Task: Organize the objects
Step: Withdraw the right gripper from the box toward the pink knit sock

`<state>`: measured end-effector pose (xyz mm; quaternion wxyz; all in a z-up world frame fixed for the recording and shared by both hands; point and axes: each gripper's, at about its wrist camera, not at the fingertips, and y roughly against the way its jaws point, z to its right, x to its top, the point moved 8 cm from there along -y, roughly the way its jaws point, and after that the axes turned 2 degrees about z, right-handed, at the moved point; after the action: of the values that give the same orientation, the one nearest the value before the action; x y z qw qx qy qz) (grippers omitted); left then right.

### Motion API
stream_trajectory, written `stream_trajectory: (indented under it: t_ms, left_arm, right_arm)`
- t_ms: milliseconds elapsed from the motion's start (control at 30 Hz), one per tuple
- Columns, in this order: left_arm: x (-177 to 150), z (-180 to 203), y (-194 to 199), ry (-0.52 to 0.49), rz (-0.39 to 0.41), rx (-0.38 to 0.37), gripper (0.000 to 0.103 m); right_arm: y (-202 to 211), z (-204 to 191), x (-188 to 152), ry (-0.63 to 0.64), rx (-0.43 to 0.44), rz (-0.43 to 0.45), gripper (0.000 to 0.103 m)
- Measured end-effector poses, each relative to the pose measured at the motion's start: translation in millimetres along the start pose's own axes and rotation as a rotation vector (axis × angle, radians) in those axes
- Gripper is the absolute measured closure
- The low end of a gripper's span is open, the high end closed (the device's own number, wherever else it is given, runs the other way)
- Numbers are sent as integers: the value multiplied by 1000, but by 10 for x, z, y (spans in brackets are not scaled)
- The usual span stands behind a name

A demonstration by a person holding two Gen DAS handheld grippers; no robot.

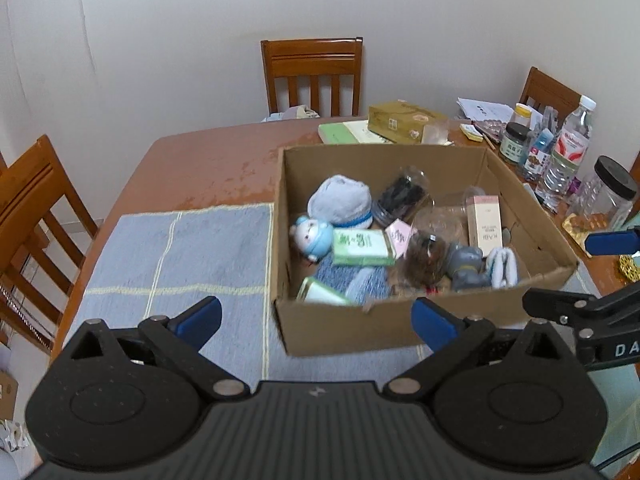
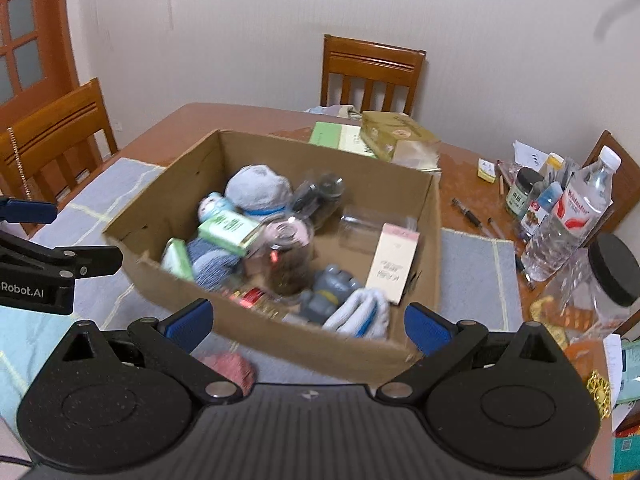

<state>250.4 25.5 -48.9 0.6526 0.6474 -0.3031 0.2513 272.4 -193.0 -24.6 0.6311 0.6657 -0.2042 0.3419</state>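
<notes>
Nearest, the left gripper (image 1: 318, 322) and the right gripper (image 2: 308, 326) are held with blue-padded jaws spread wide and nothing between them. Just beyond, an open brown cardboard box (image 1: 340, 328) is set on a blue checked cloth (image 1: 180, 256), filled with a green carton (image 1: 362, 246), a grey toy figure (image 2: 330, 292) and a tall pink carton (image 2: 394, 262). Farther back, a clear plastic water bottle (image 2: 572, 216) is seen on the brown wooden table (image 1: 208, 160).
</notes>
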Motion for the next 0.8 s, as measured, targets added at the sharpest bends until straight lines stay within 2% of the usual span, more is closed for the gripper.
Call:
stream_trajectory:
  t_ms: [200,300,533,800]
  left_arm:
    - [-278,-136,9,20,-34,-1,2]
    - [-405,-215,-8,48,-53,-10,2]
    - [-656,-453,21,54,-81,-22,2]
    - [-920,-745,76,118,-119,-7,2]
  right_arm:
    - [84,-154,-177,-11,40,-7,0]
    - [20,-292,-321,-34,77,-52,0]
    - [-319,-702,-637,3,144,-148,0]
    - [-785,-897,-899,96,94,-199,0]
